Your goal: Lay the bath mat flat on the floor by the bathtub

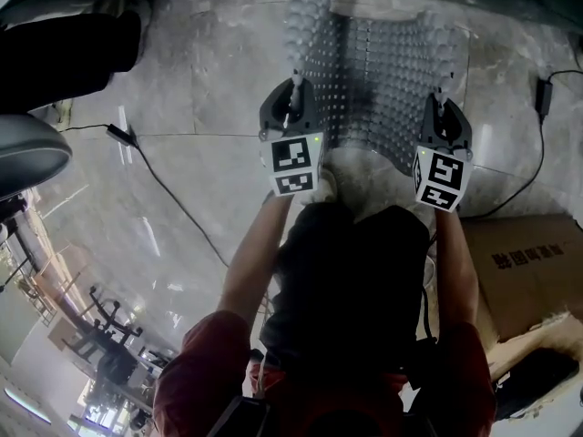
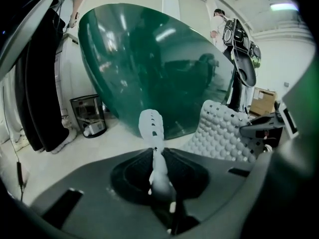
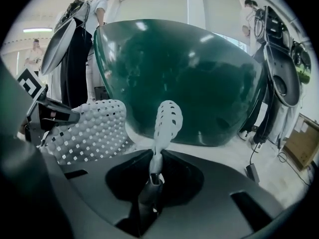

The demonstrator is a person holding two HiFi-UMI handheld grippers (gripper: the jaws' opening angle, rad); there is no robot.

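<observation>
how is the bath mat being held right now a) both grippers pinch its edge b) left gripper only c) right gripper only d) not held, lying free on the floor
A: the left gripper and the right gripper each have their jaws shut on the edge of the bath mat, one at each side.

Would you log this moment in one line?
left gripper: shut on bath mat | right gripper: shut on bath mat | bath mat: curled, by bathtub

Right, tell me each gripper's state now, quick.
Left gripper: shut on the mat, at its left edge.
Right gripper: shut on the mat, at its right edge.
</observation>
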